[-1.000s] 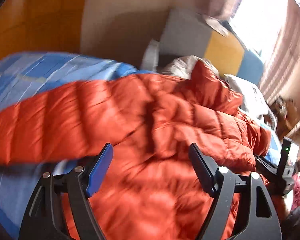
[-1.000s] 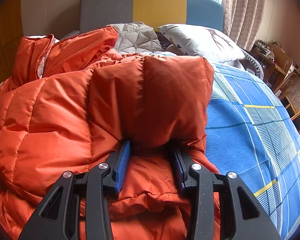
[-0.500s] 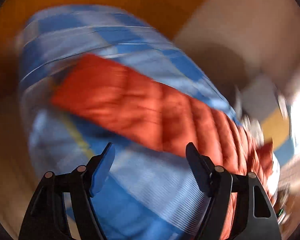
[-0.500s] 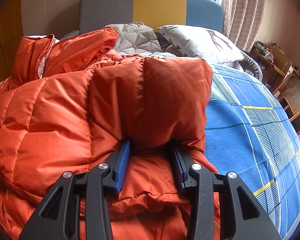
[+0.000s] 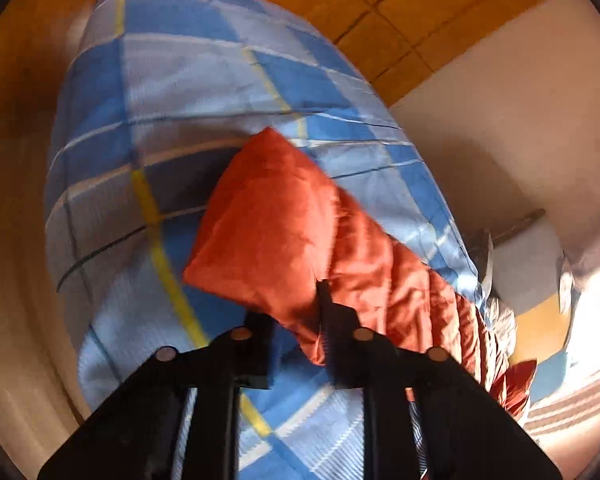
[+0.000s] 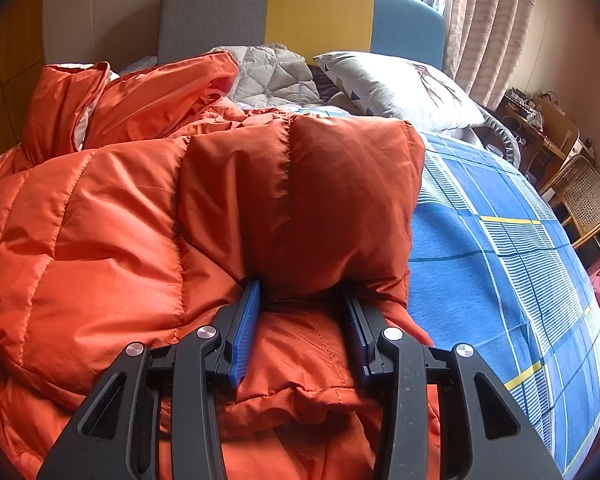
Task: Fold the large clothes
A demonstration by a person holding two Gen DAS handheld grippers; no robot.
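An orange quilted down jacket (image 6: 112, 216) lies spread on a bed. In the right wrist view my right gripper (image 6: 300, 304) is shut on a folded-over sleeve end (image 6: 312, 200) that lies across the jacket body. In the left wrist view my left gripper (image 5: 296, 320) is closed on the cuff end of the other orange sleeve (image 5: 268, 228), which stretches out over the blue plaid bedspread (image 5: 180, 92). This view is blurred.
The blue plaid bedspread (image 6: 500, 256) covers the bed to the right. A grey pillow (image 6: 396, 84) and a quilted grey blanket (image 6: 272, 76) lie by the grey, yellow and blue headboard (image 6: 320, 12). Wicker chairs (image 6: 584, 200) stand at far right. Orange wall panels (image 5: 380, 4) sit beyond the bed.
My left gripper swung away from the jacket body to the outstretched sleeve and closed on its cuff end. My right gripper has stayed still, holding the folded sleeve.
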